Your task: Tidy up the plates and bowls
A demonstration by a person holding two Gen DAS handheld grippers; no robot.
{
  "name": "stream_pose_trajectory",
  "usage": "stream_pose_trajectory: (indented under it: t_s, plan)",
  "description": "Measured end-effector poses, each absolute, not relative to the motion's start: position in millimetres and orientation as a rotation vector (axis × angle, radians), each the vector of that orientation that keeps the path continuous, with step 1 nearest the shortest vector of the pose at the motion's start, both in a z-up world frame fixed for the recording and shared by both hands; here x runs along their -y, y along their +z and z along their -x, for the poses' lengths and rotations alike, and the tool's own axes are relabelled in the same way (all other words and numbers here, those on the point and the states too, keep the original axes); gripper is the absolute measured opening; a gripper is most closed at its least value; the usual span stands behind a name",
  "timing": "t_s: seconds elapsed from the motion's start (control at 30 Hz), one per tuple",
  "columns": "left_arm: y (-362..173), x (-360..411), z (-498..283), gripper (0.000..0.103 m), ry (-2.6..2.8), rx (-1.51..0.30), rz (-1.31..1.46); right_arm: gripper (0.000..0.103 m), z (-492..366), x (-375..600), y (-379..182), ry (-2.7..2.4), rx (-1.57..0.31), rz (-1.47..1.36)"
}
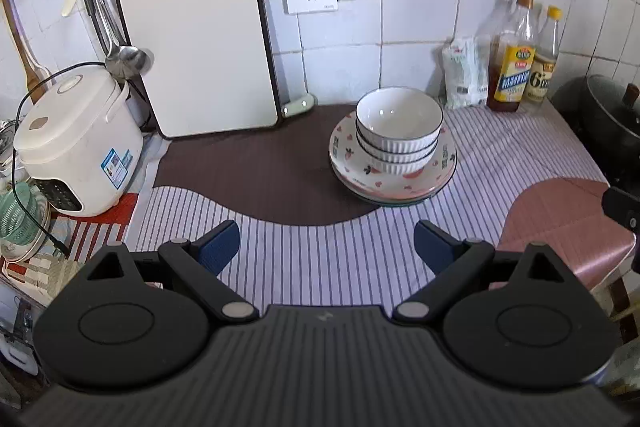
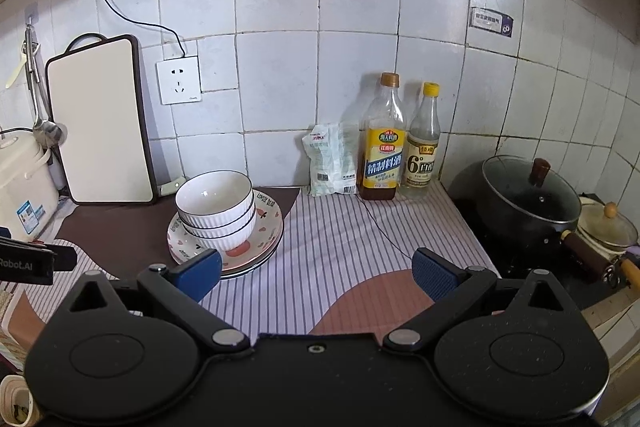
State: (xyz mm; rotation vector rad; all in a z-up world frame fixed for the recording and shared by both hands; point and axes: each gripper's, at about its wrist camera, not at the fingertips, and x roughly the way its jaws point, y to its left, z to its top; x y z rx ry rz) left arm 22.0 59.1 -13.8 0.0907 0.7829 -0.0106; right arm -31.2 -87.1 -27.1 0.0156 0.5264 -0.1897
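Three white ribbed bowls (image 1: 399, 125) with dark rims, nested upright one inside another, topmost empty and glossy inside. Seated toward the back of a stack of shallow plates (image 1: 404, 183), pale with pink hearts and small fruit prints; perhaps three plates, edges too close to count surely. Whole pile resting flat on the bench (image 1: 320, 247), ahead and slightly right of the left hand-held gripper (image 1: 327, 245), ahead and left of the right hand-held gripper (image 2: 318, 274), just past its left finger.
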Motion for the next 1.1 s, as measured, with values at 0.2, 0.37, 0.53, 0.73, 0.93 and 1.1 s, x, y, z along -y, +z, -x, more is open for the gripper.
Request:
stream_pose_trajectory:
  t_s: [0.2, 0.37, 0.53, 0.73, 0.93, 1.1]
  plan:
    - [-16, -61, -20, 0.095, -0.002, -0.774, -0.077, 0.103, 29, 90, -34, -0.197, -0.539, -0.027]
    - [-21, -60, -21, 0.095, -0.016, -0.792, -0.067, 0.103, 29, 89, -37, -0.200, -0.538, -0.017]
    - [-25, -64, -25, 0.095, -0.031, -0.812, -0.023, 0.103, 28, 89, -38, -0.202, -0.540, -0.014]
    - [-26, -66, -28, 0.096, -0.026, -0.820, -0.008, 0.103, 28, 89, -38, -0.208, -0.539, 0.000]
    - [-26, -67, -28, 0.100, -0.031, -0.818, -0.005, 0.103, 27, 89, -38, -0.212, -0.545, 0.002]
    - [-28, -68, -28, 0.103, -0.023, -0.824, -0.001, 0.103, 26, 88, -38, -0.212, -0.548, 0.009]
